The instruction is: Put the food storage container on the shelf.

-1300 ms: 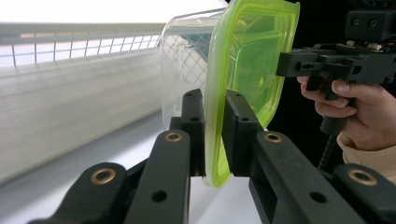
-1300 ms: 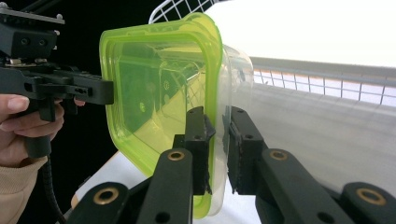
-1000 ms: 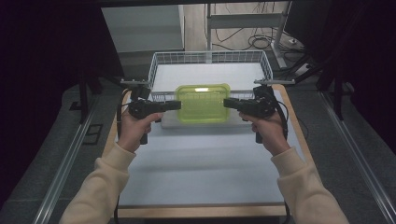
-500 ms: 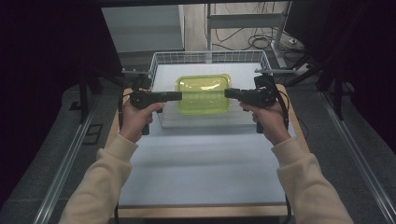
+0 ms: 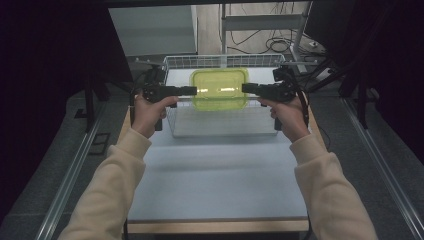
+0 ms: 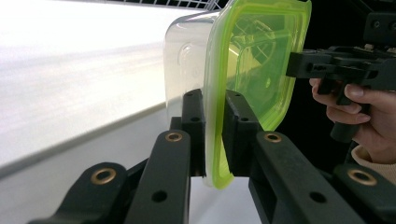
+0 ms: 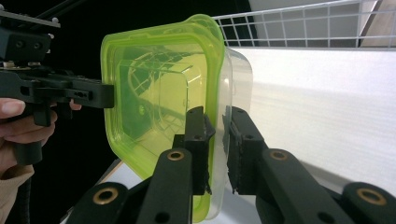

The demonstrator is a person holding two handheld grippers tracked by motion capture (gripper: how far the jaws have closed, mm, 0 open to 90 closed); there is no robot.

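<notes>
A clear plastic container with a yellow-green lid hangs in the air above a white wire basket at the table's far end. My left gripper is shut on the lid's rim at the container's left end. On the opposite end my right gripper is shut on the rim. In the left gripper view the lid's rim sits pinched between my left gripper's jaws. In the right gripper view the lid and container edge are clamped by my right gripper. The container looks empty.
The basket's far wire wall stands behind the container. The white table top stretches toward the person, whose forearms in cream sleeves come in from below. Dark curtains flank both sides; cables lie on the floor beyond.
Both grippers have carried the container away from the person and upward, from low in front of the basket to over it. The grips look unchanged.
</notes>
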